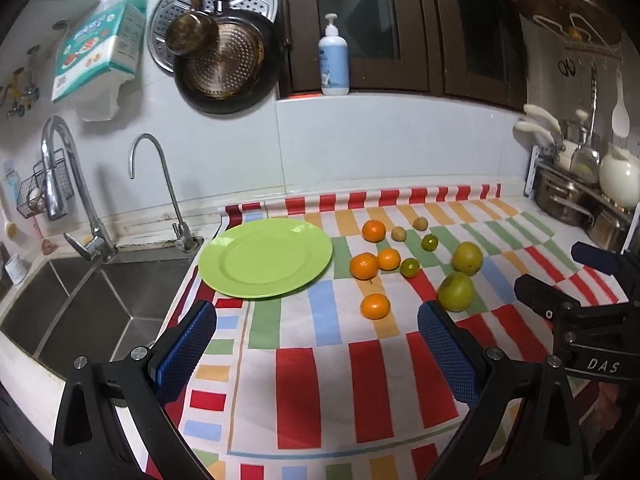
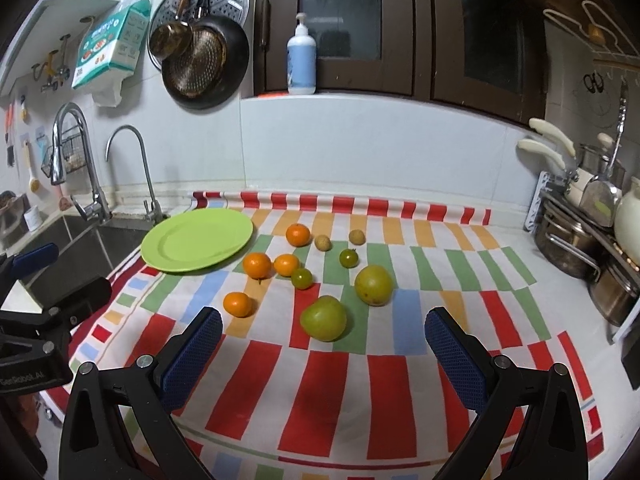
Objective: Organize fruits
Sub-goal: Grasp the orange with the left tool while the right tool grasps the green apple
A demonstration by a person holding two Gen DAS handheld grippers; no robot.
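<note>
A bare green plate [image 1: 265, 258] [image 2: 198, 240] rests on the striped cloth beside the sink. Right of it lie several oranges [image 1: 375, 306] [image 2: 237, 304], two small green citrus [image 1: 410, 267] [image 2: 302, 278], two small brown fruits [image 1: 399, 234] [image 2: 322, 243] and two large green-yellow fruits [image 1: 456, 291] [image 2: 323, 318]. My left gripper [image 1: 316, 326] hovers open over the cloth in front of the plate and holds nothing. My right gripper [image 2: 323, 334] is open too, low over the cloth, with the nearest large green fruit just beyond its fingers. Each gripper shows at the edge of the other's view.
A steel sink [image 1: 84, 304] with two taps [image 1: 68, 184] lies left of the cloth. Pots and a dish rack [image 2: 580, 232] crowd the right side. Pans [image 1: 224, 60] hang on the wall, and a pump bottle [image 1: 334, 60] stands on the sill.
</note>
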